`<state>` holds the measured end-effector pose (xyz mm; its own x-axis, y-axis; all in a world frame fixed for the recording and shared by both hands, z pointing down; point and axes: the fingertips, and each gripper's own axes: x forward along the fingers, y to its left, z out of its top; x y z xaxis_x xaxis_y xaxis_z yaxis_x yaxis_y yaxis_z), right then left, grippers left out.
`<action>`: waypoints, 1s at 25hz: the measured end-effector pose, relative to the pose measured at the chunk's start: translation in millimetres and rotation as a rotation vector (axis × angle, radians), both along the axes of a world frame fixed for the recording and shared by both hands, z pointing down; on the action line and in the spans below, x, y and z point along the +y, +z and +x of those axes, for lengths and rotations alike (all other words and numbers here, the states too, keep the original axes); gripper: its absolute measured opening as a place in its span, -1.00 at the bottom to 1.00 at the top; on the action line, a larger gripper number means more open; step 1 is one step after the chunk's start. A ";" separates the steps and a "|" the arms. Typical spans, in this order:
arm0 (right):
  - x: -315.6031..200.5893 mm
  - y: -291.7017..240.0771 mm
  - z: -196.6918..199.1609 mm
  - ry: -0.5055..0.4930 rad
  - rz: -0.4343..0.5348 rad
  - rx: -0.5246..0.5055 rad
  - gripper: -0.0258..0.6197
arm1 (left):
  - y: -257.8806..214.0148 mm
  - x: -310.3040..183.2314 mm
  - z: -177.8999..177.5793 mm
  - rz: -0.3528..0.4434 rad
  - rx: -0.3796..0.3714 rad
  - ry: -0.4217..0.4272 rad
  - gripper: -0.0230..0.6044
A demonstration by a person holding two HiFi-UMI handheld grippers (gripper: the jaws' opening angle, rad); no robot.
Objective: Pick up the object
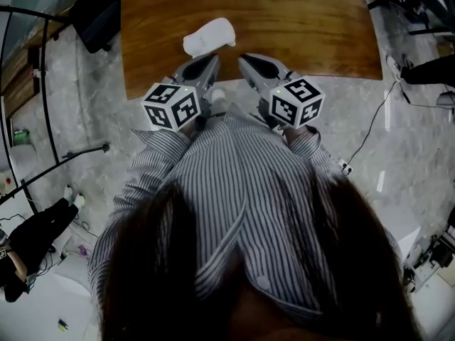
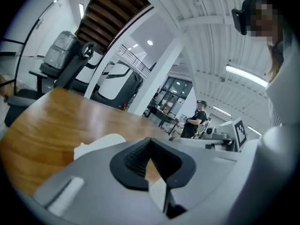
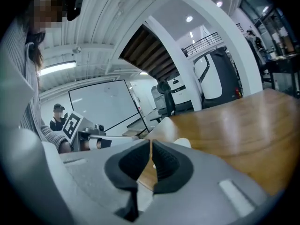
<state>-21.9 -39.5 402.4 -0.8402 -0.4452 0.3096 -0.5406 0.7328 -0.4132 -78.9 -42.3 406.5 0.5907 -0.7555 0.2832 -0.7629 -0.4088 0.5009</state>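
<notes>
Wooden table [image 1: 298, 27], white object [image 1: 209, 37] near edge

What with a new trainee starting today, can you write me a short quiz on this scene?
1. True or false: the left gripper is shut with nothing between its fingers.
2. The white object lies on: A the wooden table, B the floor, C a chair.
3. Fill in: the right gripper has its fingers ___.
Key: 1 true; 2 A; 3 shut.
</notes>
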 end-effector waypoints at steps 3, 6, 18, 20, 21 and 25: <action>-22.3 -3.1 -14.3 0.020 0.009 0.004 -0.90 | 3.4 -20.4 -13.8 -0.006 -0.012 0.026 -0.92; -28.7 0.3 -21.3 0.012 -0.014 0.006 -0.90 | 9.7 -31.9 -16.1 -0.030 -0.009 0.060 -0.92; -58.1 -0.3 -4.2 -0.007 -0.055 0.015 -0.90 | 25.6 -66.8 -1.8 -0.053 -0.134 0.127 -0.90; -61.1 -0.2 -3.1 -0.014 -0.069 0.011 -0.90 | 30.7 -69.4 1.4 -0.076 -0.134 0.140 -0.84; -62.5 -0.4 -3.0 -0.017 -0.077 0.004 -0.90 | 33.4 -69.8 2.9 -0.088 -0.135 0.146 -0.81; -65.8 0.1 -7.0 -0.044 -0.096 -0.013 -0.90 | 46.3 -70.2 2.9 -0.125 -0.163 0.172 -0.65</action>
